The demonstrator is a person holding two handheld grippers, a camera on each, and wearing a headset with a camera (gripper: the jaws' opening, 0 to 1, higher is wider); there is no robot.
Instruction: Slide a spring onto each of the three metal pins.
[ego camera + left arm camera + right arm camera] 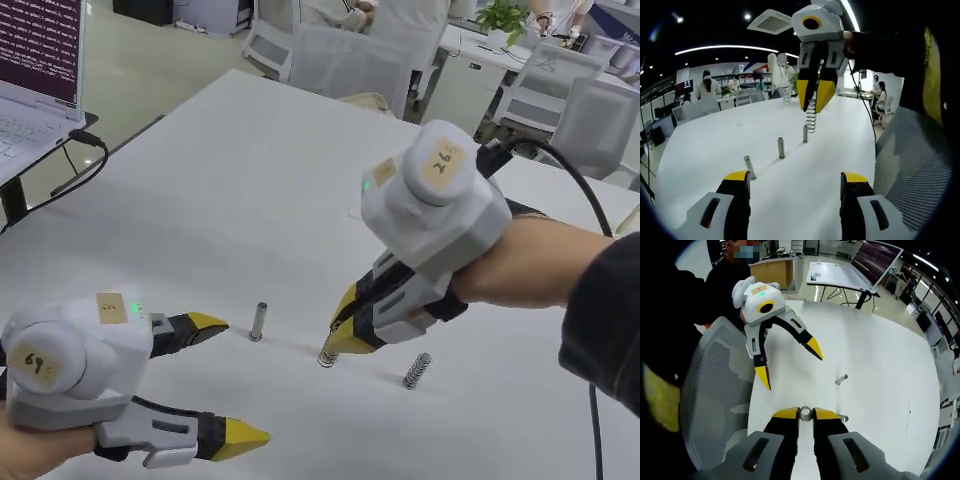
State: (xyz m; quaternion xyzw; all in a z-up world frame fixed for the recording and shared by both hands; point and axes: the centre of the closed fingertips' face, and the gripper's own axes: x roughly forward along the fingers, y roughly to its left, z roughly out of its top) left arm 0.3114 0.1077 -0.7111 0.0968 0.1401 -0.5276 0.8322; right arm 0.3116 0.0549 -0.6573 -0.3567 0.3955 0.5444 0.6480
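My right gripper (343, 338) is shut on a spring (811, 115) that hangs straight down from its yellow tips. In the left gripper view its lower end is close beside the farthest pin (805, 134). The middle pin (781, 147) there shows coils, and the nearest pin (749, 167) is bare. In the head view the bare pin (258, 322) stands left, coils (327, 355) sit just under the right tips, and a spring-covered pin (416, 370) stands right. My left gripper (228, 380) is open near the front edge, holding nothing. The held spring (805, 413) appears end-on between the right jaws.
A white table (250, 180) carries the pins. A laptop (35, 60) with a black cable (80, 175) sits on a stand at the far left. Office chairs (350, 60) stand beyond the far edge. A mesh chair (715, 385) is close to the person.
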